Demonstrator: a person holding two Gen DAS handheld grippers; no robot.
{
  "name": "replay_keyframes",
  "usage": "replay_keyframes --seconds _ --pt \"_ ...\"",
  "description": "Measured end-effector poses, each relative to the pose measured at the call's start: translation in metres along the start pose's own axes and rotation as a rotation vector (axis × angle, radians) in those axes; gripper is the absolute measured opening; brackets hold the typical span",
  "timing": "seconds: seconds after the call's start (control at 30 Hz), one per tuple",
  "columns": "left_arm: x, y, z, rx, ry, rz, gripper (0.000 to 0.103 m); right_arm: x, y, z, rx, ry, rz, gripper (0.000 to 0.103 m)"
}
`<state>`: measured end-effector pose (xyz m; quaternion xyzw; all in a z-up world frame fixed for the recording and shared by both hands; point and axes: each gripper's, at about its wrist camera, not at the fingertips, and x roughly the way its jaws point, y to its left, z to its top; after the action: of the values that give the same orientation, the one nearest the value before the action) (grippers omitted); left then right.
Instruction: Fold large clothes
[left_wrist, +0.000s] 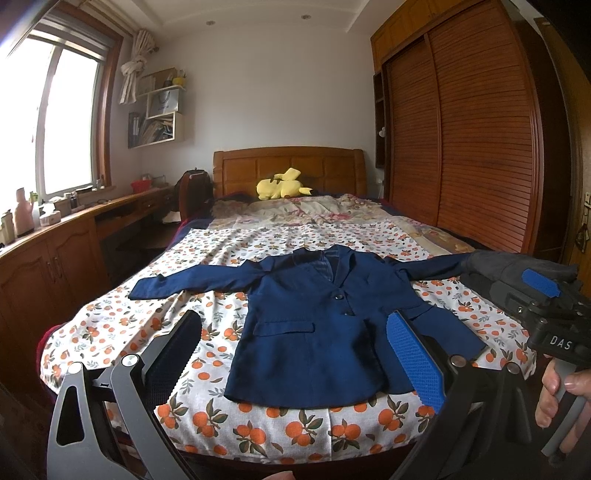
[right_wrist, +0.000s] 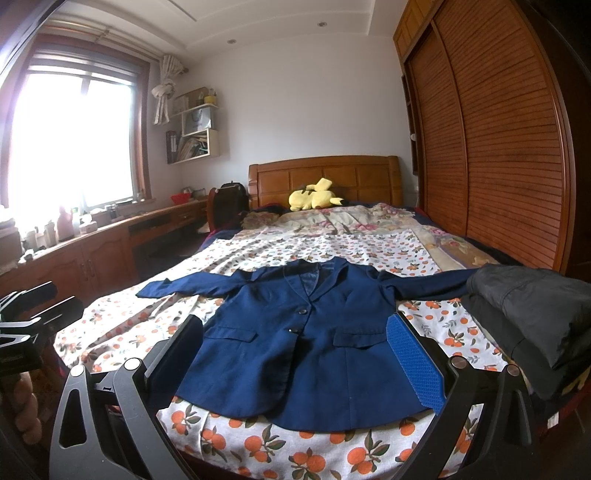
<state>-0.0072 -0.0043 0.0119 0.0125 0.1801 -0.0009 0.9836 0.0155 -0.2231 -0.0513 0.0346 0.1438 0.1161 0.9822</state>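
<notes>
A navy blue blazer (left_wrist: 317, 314) lies flat and face up on the bed, buttoned, both sleeves spread out sideways; it also shows in the right wrist view (right_wrist: 306, 354). My left gripper (left_wrist: 295, 332) is open and empty, held above the bed's foot in front of the blazer's hem. My right gripper (right_wrist: 295, 332) is open and empty, also in front of the hem. The right gripper's body (left_wrist: 546, 302) shows at the right of the left wrist view, over the blazer's right sleeve end. The left gripper's body (right_wrist: 26, 321) shows at the left edge of the right wrist view.
The bed sheet (left_wrist: 207, 417) has an orange-fruit print. A pile of dark folded clothes (right_wrist: 532, 306) lies at the bed's right edge. A yellow plush toy (left_wrist: 282, 184) sits by the headboard. A wooden desk (left_wrist: 55, 236) runs along the left, a wardrobe (left_wrist: 461, 140) along the right.
</notes>
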Motion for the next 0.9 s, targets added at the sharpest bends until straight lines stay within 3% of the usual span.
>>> replay_keyframes --seconds 0.53,0.9 --pt "0.002 -0.003 0.001 -0.002 0.009 0.002 0.101 0.0 0.005 -0.003 -0.001 0.008 0.002 0.096" --pt "0.033 0.011 -0.016 -0.019 0.054 0.02 0.101 0.026 0.0 -0.013 -0.005 0.043 0.007 0.096"
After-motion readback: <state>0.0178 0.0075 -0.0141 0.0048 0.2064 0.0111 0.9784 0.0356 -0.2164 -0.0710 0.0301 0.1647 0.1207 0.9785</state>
